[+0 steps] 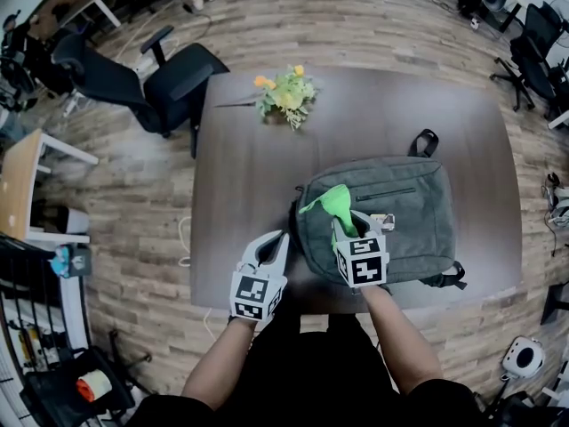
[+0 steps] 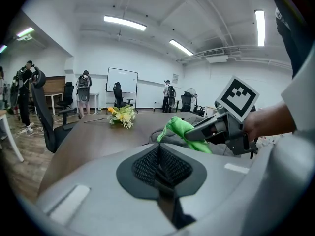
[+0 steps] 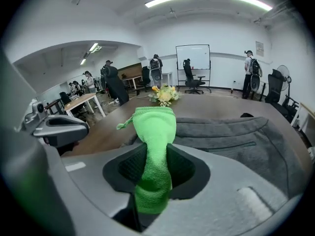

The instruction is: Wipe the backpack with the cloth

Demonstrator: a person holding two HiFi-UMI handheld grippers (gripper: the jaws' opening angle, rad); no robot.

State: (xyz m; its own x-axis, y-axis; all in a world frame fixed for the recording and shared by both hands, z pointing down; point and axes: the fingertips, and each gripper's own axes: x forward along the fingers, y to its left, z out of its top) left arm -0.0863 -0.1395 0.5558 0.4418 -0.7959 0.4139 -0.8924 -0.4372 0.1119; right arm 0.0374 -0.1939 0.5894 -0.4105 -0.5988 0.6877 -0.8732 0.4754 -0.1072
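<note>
Looking down on a dark brown table (image 1: 240, 176) standing on a wood-plank floor; finding a black office chair (image 1: 169, 83) just off its far left corner.

Finding a grey backpack (image 1: 400, 212) lying flat on the near right part of the table, front zip facing up, carry handle pointing to the far side; noting a bouquet of yellow and orange flowers (image 1: 286, 94) lying on the far part of the table, left of centre and well apart from the backpack.

Holding the right gripper (image 1: 348, 229) over the near left part of the backpack, jaws clamped together on a bright green cloth (image 1: 331, 205); seeing, in the right gripper view, the cloth (image 3: 155, 132) pinched between the jaws and bunching out beyond them towards the far side, with the backpack (image 3: 236, 136) spreading to the right; failing to settle whether cloth and backpack are touching.

Holding the left gripper (image 1: 271, 243) over bare table just left of the backpack's near left corner, jaws pressed together on nothing, apart from both backpack and cloth.
</note>
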